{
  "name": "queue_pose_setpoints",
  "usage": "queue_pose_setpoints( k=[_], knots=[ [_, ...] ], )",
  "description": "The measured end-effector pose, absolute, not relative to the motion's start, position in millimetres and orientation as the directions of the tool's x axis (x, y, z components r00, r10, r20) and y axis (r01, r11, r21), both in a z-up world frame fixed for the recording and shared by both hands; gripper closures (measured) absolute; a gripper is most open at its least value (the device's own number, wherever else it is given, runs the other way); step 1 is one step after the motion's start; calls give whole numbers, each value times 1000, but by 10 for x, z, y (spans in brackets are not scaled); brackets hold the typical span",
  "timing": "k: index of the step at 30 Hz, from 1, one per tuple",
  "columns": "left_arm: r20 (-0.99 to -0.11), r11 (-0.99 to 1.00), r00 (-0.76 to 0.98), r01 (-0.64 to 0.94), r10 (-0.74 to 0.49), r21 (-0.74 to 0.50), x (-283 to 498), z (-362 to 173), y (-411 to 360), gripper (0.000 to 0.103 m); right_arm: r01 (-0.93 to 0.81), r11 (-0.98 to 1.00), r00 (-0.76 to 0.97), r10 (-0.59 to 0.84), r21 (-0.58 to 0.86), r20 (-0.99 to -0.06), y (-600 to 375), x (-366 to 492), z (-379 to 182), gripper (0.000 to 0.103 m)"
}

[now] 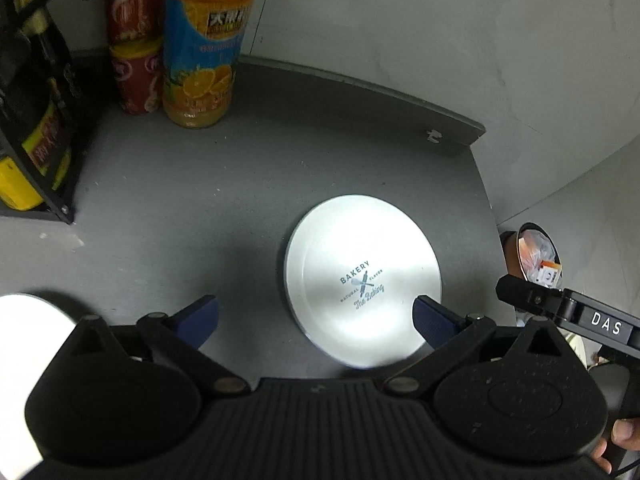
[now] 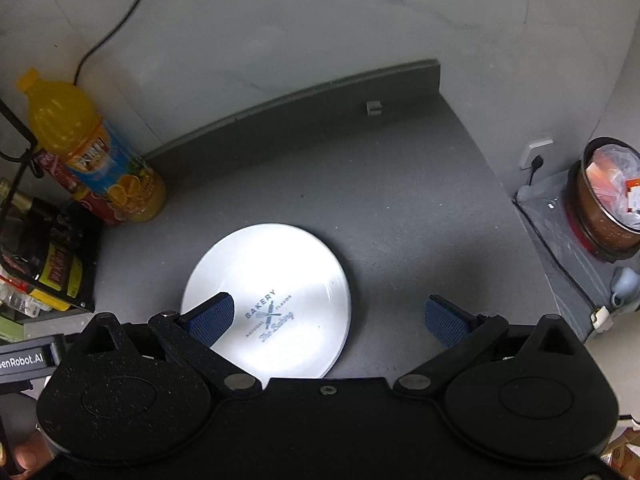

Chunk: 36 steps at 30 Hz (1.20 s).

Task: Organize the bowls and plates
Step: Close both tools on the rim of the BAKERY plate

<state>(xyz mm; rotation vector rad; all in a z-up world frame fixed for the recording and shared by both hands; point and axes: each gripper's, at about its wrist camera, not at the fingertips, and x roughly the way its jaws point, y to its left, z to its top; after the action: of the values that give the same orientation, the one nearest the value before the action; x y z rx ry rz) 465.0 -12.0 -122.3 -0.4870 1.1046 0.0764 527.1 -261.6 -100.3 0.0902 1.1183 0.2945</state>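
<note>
A white round plate (image 1: 362, 280) with a blue "BAKERY" print lies flat on the dark grey counter (image 1: 240, 184). My left gripper (image 1: 316, 318) hovers above the counter, open, with its right fingertip over the plate's near edge. A second white dish (image 1: 28, 328) shows only partly at the far left edge. In the right wrist view the same plate (image 2: 276, 280) lies below my right gripper (image 2: 330, 316), which is open; its left fingertip sits over the plate and its right one over bare counter (image 2: 400, 200). Neither gripper holds anything.
An orange juice bottle (image 1: 202, 40) and red cans (image 1: 136, 36) stand at the back left by a black rack (image 1: 36, 120) of packets. A raised lip (image 2: 304, 96) borders the counter's back. A lined bin (image 2: 608, 196) stands beyond the right edge, with a wall socket (image 2: 534, 156) nearby.
</note>
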Motion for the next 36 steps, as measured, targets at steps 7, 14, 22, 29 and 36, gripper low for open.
queue_pose_setpoints(
  k=[7, 14, 22, 29, 36],
  knots=[
    [-868, 844, 455, -373, -196, -386, 4827, -1498, -107, 4, -229, 936, 306, 329, 267, -893, -2607, 5520, -1274, 18],
    [-875, 789, 431, -447, -222, -420, 4923, -1821, -76, 19, -241, 919, 231, 366, 311, -902, -2575, 5706, -1497, 36],
    [-883, 738, 392, -510, -257, -441, 4963, -2155, -37, 51, -251, 914, 158, 365, 320, -918, -2551, 5815, -1786, 56],
    [-884, 707, 379, -545, -273, -452, 4965, -2298, -19, 68, -238, 903, 122, 393, 358, -911, -2575, 5860, -1954, 66],
    [-871, 685, 390, -548, -298, -479, 4967, -2346, 6, 82, -239, 889, 107, 425, 392, -899, -2585, 5837, -2075, 77]
  ],
)
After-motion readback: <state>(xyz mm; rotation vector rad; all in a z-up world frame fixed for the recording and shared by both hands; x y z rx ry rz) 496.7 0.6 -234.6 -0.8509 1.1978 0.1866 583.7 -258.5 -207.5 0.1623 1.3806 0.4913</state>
